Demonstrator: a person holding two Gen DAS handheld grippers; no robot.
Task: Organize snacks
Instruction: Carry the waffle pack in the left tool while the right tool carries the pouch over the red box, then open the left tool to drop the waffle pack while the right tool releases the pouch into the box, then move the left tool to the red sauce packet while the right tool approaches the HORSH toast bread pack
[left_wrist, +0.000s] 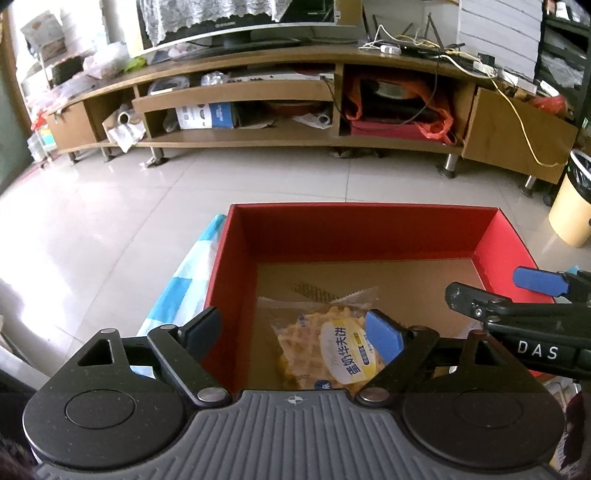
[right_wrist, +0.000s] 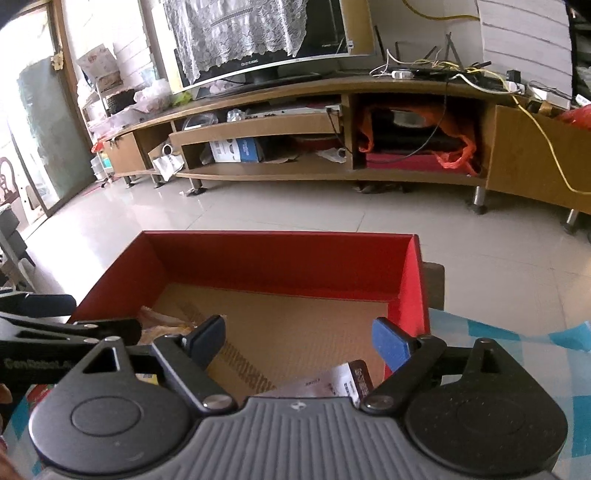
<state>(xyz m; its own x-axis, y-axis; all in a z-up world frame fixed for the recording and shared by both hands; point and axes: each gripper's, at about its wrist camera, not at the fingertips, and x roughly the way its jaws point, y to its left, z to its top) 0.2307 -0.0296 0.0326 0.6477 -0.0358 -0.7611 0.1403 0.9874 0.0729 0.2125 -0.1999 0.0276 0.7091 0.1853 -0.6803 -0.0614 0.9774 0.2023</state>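
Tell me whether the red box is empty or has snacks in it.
Not empty. The red box has a waffle packet lying on its cardboard floor; the right view shows a second packet at the near edge.

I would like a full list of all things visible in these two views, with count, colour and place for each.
red box: 1, red walls, brown cardboard floor, on the checked cloth.
waffle packet: 1, clear with yellow waffle, inside the box, left part.
grey packet: 1, pale grey, inside the box, near right corner.
checked cloth: 1, blue and white, under the box.
TV cabinet: 1, brown wood, by the far wall.
television: 1, black, lace-covered, on the cabinet.
bin: 1, cream, floor at right.
left gripper: open, over the box.
right gripper: open, over the box.
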